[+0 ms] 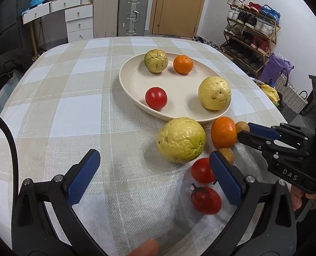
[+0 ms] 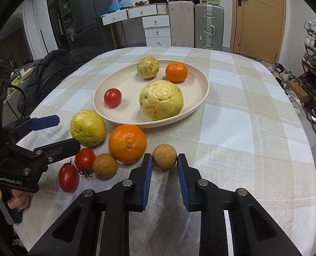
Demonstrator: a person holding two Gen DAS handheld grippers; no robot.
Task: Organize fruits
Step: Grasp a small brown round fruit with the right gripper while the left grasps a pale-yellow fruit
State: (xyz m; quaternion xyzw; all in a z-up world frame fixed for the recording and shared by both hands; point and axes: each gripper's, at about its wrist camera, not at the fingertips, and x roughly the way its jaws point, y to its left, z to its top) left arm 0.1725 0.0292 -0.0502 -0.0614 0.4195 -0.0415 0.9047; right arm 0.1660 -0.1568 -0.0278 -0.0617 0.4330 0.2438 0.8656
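1. Cream plate (image 2: 200, 98) on the checked tablecloth (image 2: 243, 128) holds four fruits: a big guava (image 2: 161, 99), a small guava (image 2: 147, 67), an orange (image 2: 176, 72) and a tomato (image 2: 112, 97).
2. Loose just beside the plate's near rim I see a yellow guava (image 2: 88, 127), a large orange (image 2: 127, 143), two tomatoes (image 2: 85, 159) and a brown longan (image 2: 105, 166).
3. My right gripper (image 2: 164, 162) has its jaws either side of a second longan (image 2: 164, 156), with slight gaps showing, so not clamped yet.
4. My left gripper (image 1: 154, 160) hangs spread wide over bare cloth, grasping nothing, one pad (image 1: 225, 178) near the tomatoes.
5. Lettering "DAS" shows on the right tool's body in the left view.
6. Behind the table: suitcases (image 2: 209, 25), a door (image 2: 258, 17), white drawers (image 2: 158, 29), a shoe rack (image 1: 251, 32).
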